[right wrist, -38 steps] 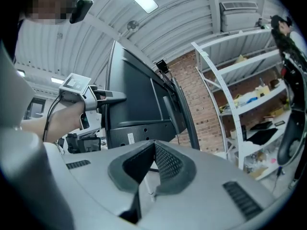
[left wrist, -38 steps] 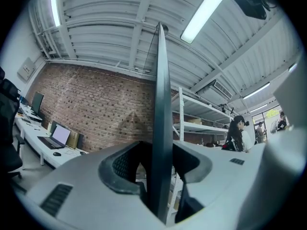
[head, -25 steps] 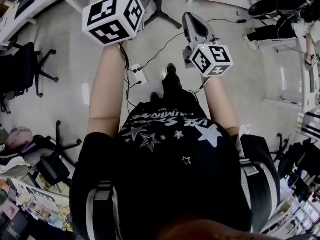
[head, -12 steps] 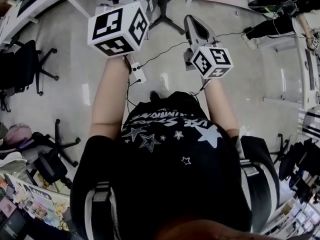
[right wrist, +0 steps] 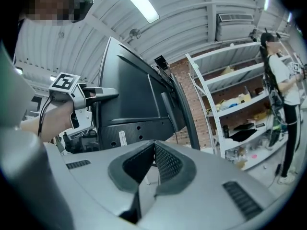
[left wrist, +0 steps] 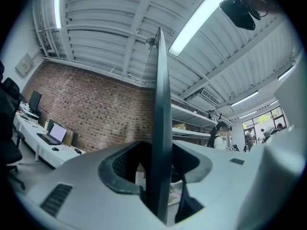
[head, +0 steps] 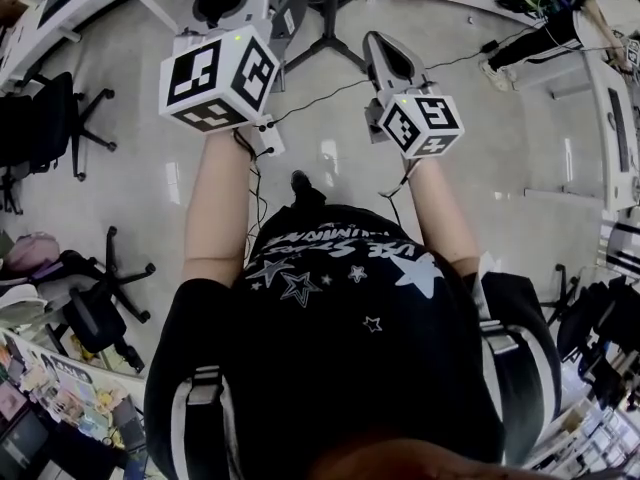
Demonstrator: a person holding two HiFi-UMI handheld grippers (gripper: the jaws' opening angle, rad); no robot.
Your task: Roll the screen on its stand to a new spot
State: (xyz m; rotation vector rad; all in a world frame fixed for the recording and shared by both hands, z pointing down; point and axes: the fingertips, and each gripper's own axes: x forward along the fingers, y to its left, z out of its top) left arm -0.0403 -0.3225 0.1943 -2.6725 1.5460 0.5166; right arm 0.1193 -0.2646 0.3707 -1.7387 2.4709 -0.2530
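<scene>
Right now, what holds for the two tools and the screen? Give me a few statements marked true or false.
1. The left tool has the edge of the screen between its jaws. True.
2. The right tool also grips the screen. False: its jaws are together on nothing, and the screen stands apart in front of it.
3. The right gripper view shows the back of the screen. True.
4. The shelves beside the screen are bare. False: things lie on several of them.
</scene>
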